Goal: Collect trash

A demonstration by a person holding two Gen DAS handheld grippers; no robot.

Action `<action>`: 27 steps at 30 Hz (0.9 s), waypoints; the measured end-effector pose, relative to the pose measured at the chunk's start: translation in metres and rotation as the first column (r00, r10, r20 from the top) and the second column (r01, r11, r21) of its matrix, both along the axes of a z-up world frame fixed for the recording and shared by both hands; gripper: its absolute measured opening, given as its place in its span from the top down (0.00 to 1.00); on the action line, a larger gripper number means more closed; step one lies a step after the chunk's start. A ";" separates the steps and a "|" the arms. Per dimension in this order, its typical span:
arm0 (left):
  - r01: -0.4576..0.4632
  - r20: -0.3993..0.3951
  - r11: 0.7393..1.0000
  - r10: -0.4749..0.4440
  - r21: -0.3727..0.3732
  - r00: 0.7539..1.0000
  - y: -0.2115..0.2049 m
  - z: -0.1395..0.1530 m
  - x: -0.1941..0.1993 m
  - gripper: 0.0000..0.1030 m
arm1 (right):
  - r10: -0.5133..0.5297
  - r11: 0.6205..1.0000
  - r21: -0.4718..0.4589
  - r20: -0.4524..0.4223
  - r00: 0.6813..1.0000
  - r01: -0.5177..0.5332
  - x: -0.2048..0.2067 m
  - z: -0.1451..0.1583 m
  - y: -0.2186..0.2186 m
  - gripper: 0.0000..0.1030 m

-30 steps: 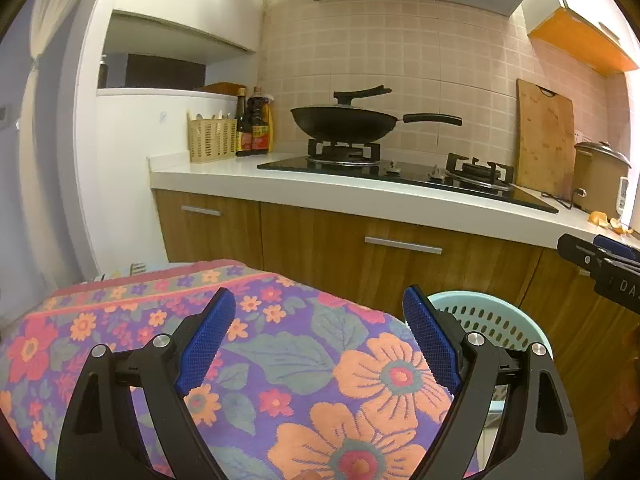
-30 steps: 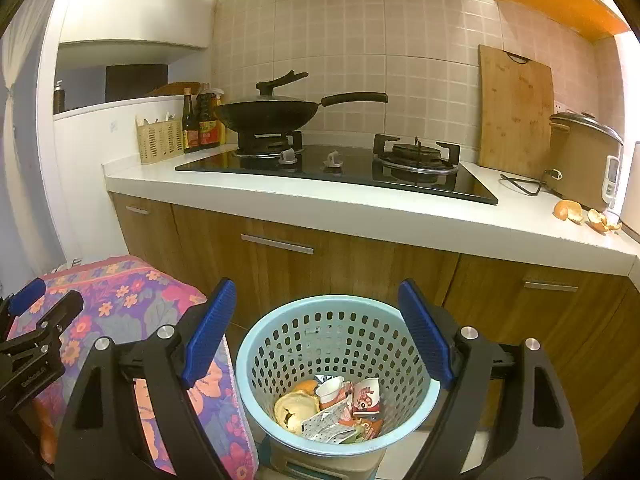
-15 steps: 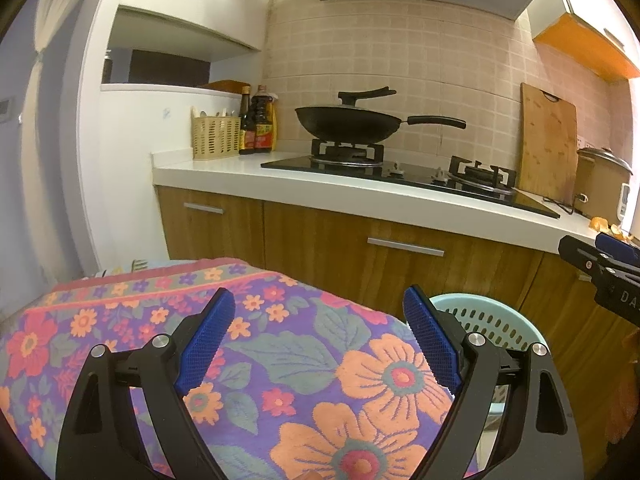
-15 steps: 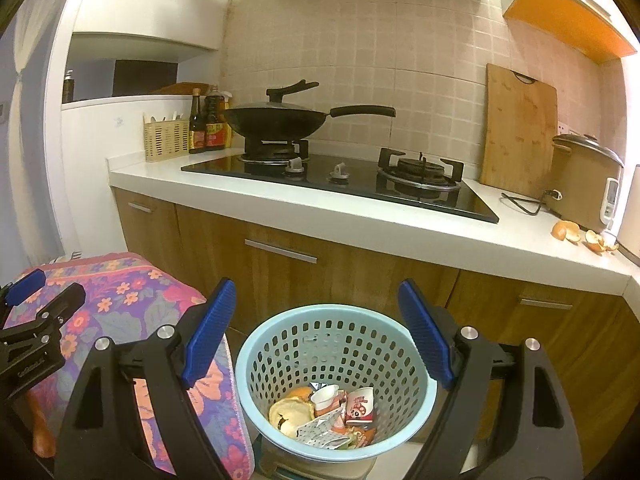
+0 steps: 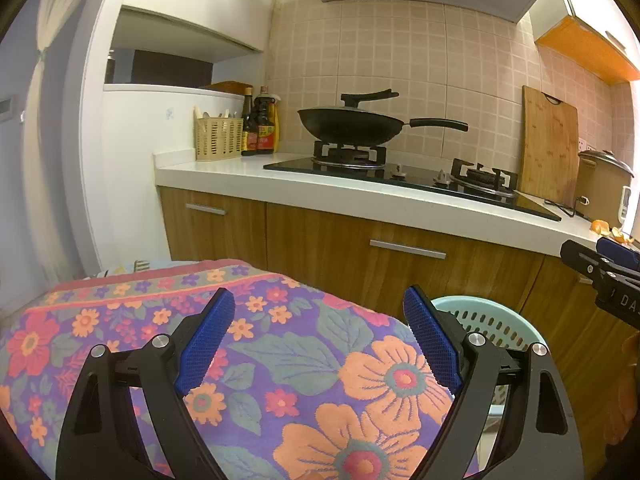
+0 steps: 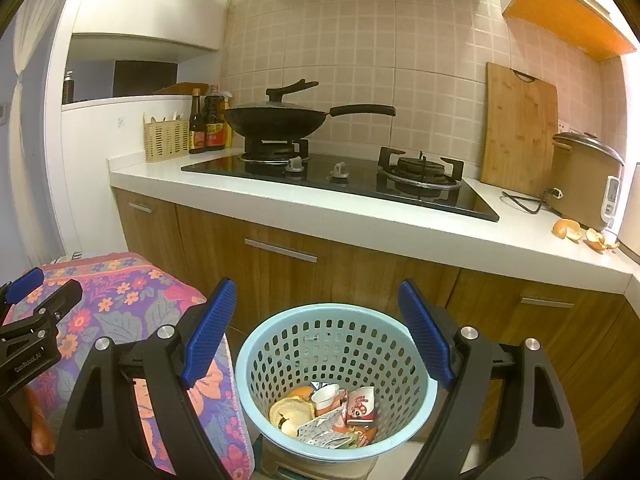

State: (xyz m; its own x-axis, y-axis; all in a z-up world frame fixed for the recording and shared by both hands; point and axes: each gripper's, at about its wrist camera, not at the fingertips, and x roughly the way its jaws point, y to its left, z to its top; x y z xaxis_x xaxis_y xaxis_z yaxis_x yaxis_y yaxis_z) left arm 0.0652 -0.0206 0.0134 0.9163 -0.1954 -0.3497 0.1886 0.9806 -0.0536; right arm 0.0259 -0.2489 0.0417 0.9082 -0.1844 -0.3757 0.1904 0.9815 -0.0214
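Little has shifted in the past second: both tongs hold where they were, only the view tilting slightly. At left, the left tongs hang with jaws wide apart and empty over a floral cloth. Beside it, the right tongs, equally spread and empty, frame a pale-blue basket holding peel and wrappers. At far right, orange peel lies on the white bench near a rice cooker.

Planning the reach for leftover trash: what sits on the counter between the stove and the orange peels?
Right wrist view: a black power cord on bare white counter, stove to orange peels.
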 end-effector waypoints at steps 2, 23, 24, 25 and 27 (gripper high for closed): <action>0.000 0.001 1.000 0.000 0.000 1.000 0.000 0.000 0.000 0.18 | 0.001 1.000 0.001 0.000 1.000 -0.001 0.000 0.000 -0.001 0.24; -0.023 0.005 1.000 0.023 -0.003 1.000 0.004 0.002 -0.001 0.15 | 0.005 1.000 0.007 -0.007 1.000 -0.005 0.000 -0.002 -0.002 0.24; -0.023 0.004 1.000 0.023 -0.003 1.000 0.004 0.002 -0.001 0.14 | 0.005 1.000 0.008 -0.007 1.000 -0.005 0.000 -0.002 -0.002 0.24; -0.025 0.002 1.000 0.025 -0.002 1.000 0.004 0.002 0.000 0.14 | 0.005 1.000 0.008 -0.007 1.000 -0.005 0.000 -0.002 -0.002 0.24; -0.027 0.002 1.000 0.027 -0.001 1.000 0.003 0.002 0.000 0.14 | 0.007 1.000 0.008 -0.009 1.000 -0.007 0.000 -0.002 -0.002 0.24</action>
